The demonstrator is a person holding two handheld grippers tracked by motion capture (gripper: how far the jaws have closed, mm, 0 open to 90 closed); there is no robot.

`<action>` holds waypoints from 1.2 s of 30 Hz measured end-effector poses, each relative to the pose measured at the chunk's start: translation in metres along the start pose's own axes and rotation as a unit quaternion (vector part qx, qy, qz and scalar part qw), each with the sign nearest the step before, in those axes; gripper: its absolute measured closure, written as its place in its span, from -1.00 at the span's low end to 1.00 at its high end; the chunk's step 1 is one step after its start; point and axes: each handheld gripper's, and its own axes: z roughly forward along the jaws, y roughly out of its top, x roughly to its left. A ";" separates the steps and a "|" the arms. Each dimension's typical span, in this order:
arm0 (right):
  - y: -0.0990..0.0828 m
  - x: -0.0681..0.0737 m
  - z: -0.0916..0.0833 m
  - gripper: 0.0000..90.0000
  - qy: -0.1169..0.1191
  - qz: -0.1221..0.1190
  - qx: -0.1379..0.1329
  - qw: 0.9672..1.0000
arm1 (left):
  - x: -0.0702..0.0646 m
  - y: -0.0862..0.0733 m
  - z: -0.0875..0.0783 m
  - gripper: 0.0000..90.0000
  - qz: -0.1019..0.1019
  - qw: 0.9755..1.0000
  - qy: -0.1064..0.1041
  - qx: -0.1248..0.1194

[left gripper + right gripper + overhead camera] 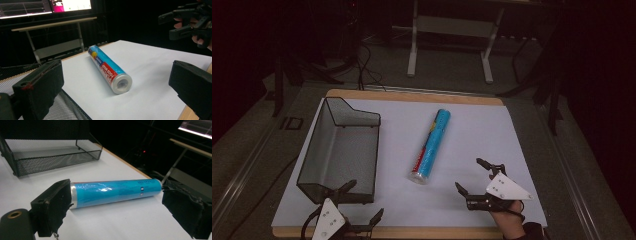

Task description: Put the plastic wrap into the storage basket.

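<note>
Blue plastic-wrap roll: lies flat on white table sheet, just right of black wire-mesh tray | right gripper: jaws wide open – holds nothing, near roll's near end | left gripper: open, empty – at tray's near corner

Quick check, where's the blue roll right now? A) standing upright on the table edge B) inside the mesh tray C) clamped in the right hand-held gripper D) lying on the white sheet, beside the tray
D: the blue roll lies on its side on the white sheet, apart from the mesh tray, with no jaws on it.
</note>
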 end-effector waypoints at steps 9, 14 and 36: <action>0.020 -0.005 0.020 -0.82 -0.004 -0.013 -0.005 1.000 | -0.002 0.001 -0.001 -1.00 -0.002 1.000 -0.004 -0.001; 0.032 -0.012 0.031 -0.81 -0.021 0.009 -0.012 1.000 | -0.003 0.001 0.000 -1.00 -0.003 1.000 -0.001 0.006; 0.066 -0.035 0.119 -0.80 -0.074 0.126 0.081 0.986 | -0.002 0.001 -0.001 -1.00 -0.005 1.000 -0.009 0.005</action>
